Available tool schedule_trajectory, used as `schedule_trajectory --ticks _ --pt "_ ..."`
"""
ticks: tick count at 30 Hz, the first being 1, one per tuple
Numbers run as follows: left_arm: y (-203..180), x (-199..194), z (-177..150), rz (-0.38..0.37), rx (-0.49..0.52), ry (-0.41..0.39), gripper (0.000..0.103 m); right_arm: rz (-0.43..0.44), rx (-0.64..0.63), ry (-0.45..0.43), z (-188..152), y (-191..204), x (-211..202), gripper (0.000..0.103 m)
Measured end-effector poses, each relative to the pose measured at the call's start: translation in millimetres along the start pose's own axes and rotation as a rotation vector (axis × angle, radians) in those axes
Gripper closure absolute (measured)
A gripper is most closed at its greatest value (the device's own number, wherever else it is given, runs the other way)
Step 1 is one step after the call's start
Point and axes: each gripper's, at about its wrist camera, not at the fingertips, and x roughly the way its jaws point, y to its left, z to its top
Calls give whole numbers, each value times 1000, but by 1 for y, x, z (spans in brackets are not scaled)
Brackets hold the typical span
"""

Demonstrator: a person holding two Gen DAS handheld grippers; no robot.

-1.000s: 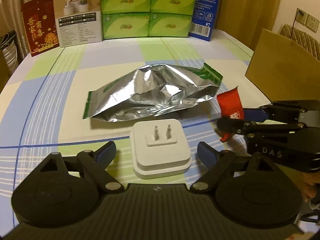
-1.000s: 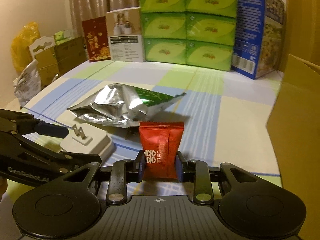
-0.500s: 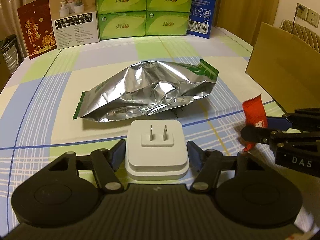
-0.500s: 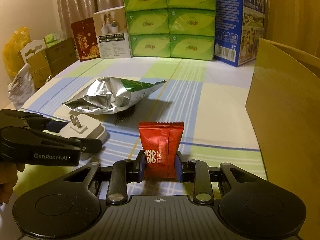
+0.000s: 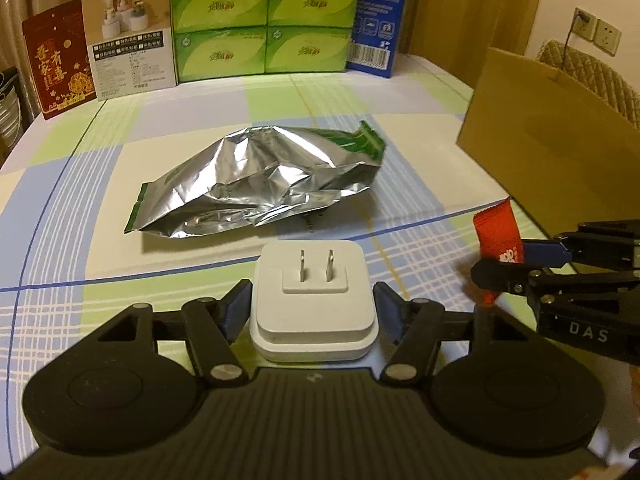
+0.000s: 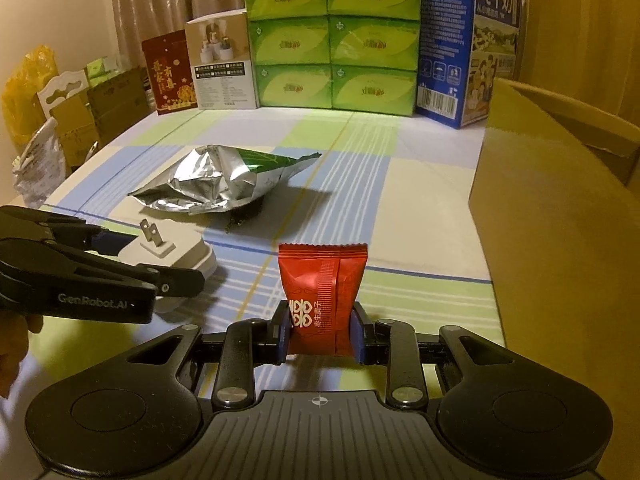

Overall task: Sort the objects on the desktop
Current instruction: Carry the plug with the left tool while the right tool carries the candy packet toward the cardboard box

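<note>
Checked tablecloth (image 5: 120, 184), left gripper (image 5: 314, 306) now clamped on charger (image 5: 314, 300), right gripper (image 6: 320, 332) still pinching red packet (image 6: 322, 292)

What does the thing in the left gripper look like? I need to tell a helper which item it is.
On the checked tablecloth, just in front of the crumpled silver foil bag, sits a white square plug adapter between the left gripper fingers. Two metal prongs pointing up set it apart from the foil bag and the red packet.
</note>
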Motion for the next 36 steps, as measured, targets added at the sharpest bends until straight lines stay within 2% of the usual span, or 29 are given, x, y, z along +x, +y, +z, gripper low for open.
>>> schedule_trajectory --ticks 11,24,36 --pt "-23 -35 -3 0 7 -45 42 -4 11 2 -8 5 -38 76" --pt "-60 -90 -10 17 30 -97 42 -11 31 -15 -23 5 -108 76" --pt "-86 -157 -27 0 -46 -114 42 -10 86 -68 -33 9 -184 76"
